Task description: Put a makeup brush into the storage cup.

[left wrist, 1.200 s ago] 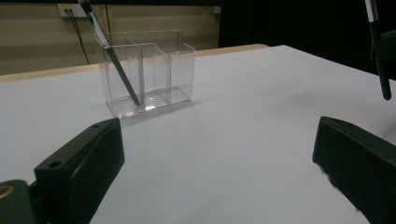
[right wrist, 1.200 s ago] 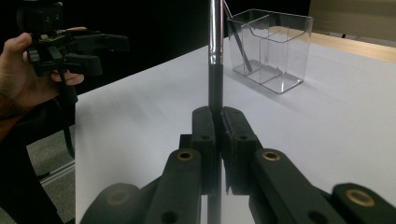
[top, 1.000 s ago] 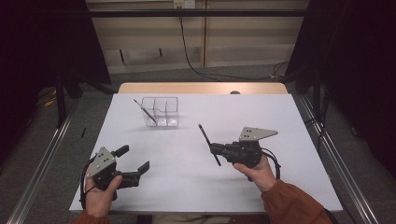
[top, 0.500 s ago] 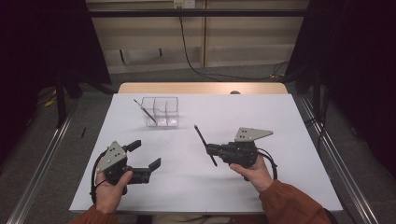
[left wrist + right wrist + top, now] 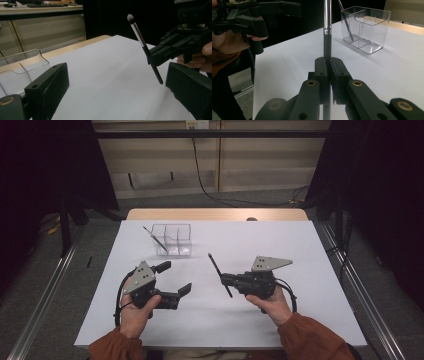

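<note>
A black makeup brush (image 5: 219, 272) with a silver ferrule (image 5: 327, 17) is held tilted above the white table (image 5: 300, 250). My right gripper (image 5: 225, 280) is shut on its handle (image 5: 327, 47). The bristle tip points up and away (image 5: 130, 18). My left gripper (image 5: 175, 277) hovers open to the left of the brush, with nothing between its wide-apart jaws (image 5: 117, 95). The right gripper (image 5: 180, 42) and the brush (image 5: 143, 45) show just beyond the left gripper's right jaw. A clear divided organizer (image 5: 172, 239) stands at the back left with another brush (image 5: 155, 240) leaning in it.
The organizer (image 5: 364, 27) stands ahead of the right gripper's jaws, with the other brush (image 5: 347, 22) in its left compartment. A wooden strip (image 5: 215, 214) runs along the table's far edge. Metal rails (image 5: 45, 295) flank the table on the floor.
My left gripper has moved right and a little forward, toward the brush. My right gripper has shifted slightly left, still holding the brush.
</note>
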